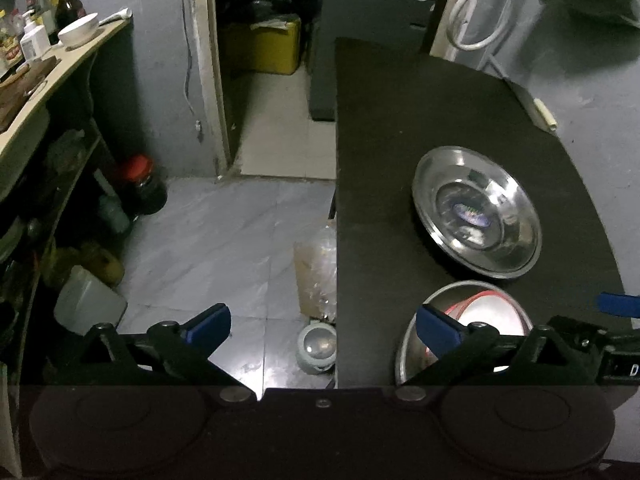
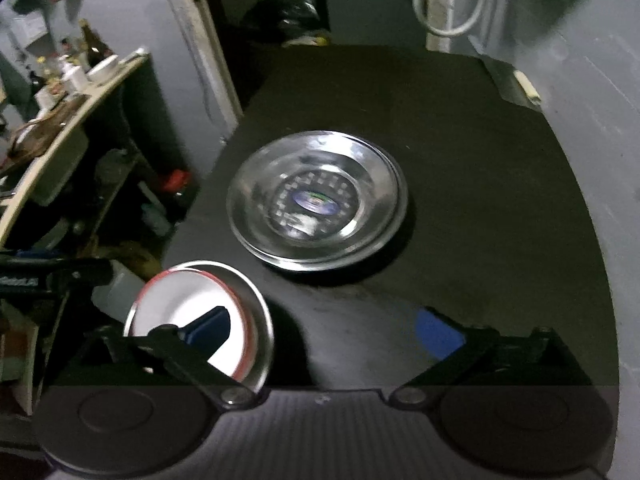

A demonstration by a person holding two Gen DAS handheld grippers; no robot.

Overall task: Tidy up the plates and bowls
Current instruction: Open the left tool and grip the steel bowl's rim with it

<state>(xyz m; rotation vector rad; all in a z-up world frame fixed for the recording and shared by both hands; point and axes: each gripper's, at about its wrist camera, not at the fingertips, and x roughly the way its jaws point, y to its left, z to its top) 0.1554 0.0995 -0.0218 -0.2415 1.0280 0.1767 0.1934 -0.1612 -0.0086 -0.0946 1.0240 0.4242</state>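
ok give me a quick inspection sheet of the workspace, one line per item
surface: black table top, dark mat finish, one edge bordering the tiled floor.
job's things: steel plates stacked near the middle; steel bowl with a red-rimmed bowl nested inside, at the table's near edge.
clutter: nothing seen on the table besides these.
grippers: left gripper open, nothing between its fingers; right gripper open, empty, one blue finger in front of the bowls.
cables: white cable looped on the wall behind the table.
surroundings: shelf with bottles and a white bowl; yellow box in the doorway; red-lidded jar on the floor.
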